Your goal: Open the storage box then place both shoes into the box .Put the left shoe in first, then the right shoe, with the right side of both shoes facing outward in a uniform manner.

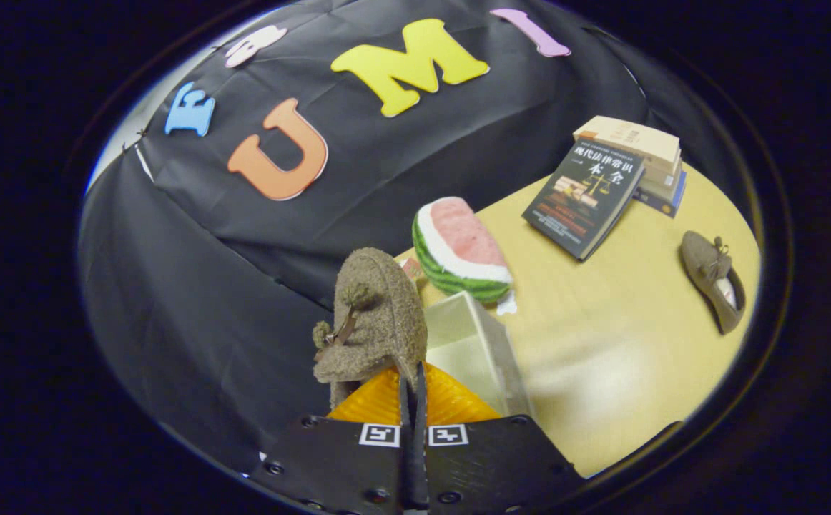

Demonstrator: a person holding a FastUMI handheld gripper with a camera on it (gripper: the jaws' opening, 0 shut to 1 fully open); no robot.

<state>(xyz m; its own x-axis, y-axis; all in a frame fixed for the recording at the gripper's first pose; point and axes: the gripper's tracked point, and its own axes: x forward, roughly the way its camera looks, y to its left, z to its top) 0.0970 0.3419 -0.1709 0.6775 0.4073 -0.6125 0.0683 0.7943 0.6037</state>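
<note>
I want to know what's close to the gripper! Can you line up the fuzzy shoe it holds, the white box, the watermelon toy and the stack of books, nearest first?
1. Fuzzy shoe: pinched between the shut fingers of the gripper.
2. White box: just ahead, beside the shoe.
3. Watermelon toy: beyond the box.
4. Stack of books: farthest, at the table's back corner.

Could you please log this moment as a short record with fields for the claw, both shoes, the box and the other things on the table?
claw: claw closed on the held shoe's edge
held shoe: fuzzy brown shoe, lifted, beside the box
box: white storage box, open, just ahead of the fingers
other shoe: second shoe lying on the table, far from the box
clutter: watermelon toy, books
</note>
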